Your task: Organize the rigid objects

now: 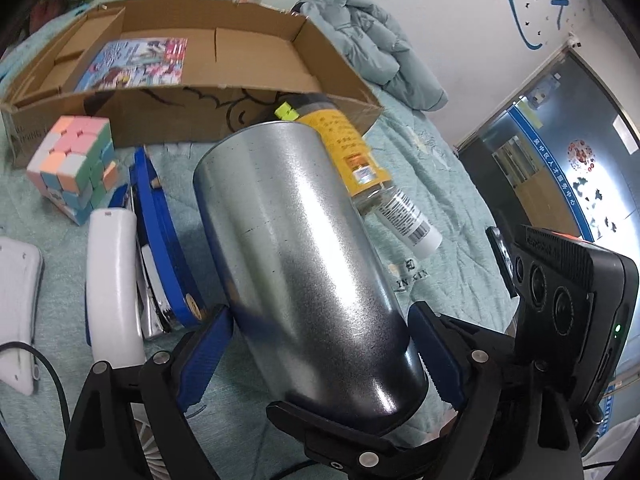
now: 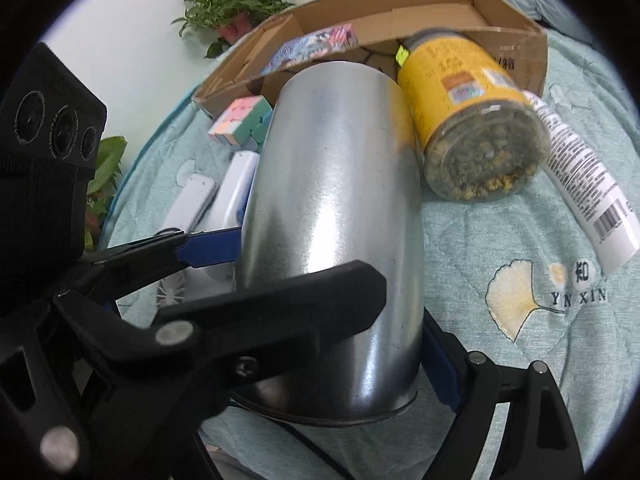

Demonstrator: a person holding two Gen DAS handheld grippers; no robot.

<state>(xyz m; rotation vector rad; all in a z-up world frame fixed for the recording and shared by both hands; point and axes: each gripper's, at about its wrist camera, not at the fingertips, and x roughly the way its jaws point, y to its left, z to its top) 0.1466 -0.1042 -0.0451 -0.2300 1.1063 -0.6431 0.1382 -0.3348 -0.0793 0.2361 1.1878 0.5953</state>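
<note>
The left gripper (image 1: 320, 354) was clamped on the near end of a silver metal cup (image 1: 304, 256), its blue pads (image 1: 204, 360) pressed against either side of the shiny wall. The cup's long axis ran straight away from that gripper, its far end pointing toward the cardboard box (image 1: 256, 112) that lay farther off across the teal quilt (image 1: 440, 184). That line mattered most: the box sat directly beyond the cup's far end, so carrying it forward along its own axis looked like the natural way to stow it. A printed booklet (image 1: 140, 62) already lay flat inside the box. In the right wrist view the right gripper (image 2: 320, 312) also bracketed the cup, one black finger crossing in front of its wall and a blue pad showing on the right side; whether it truly gripped or only stood around the cup, I could not tell. Just right of the cup lay a yellow-labelled jar (image 2: 472, 120) on its side, and beside that a white tube (image 2: 584, 184). To the left, near the box's front wall, rested a pastel puzzle cube (image 1: 74, 164), a white handled object (image 1: 114, 280) and a blue flat item (image 1: 160, 232).
</note>
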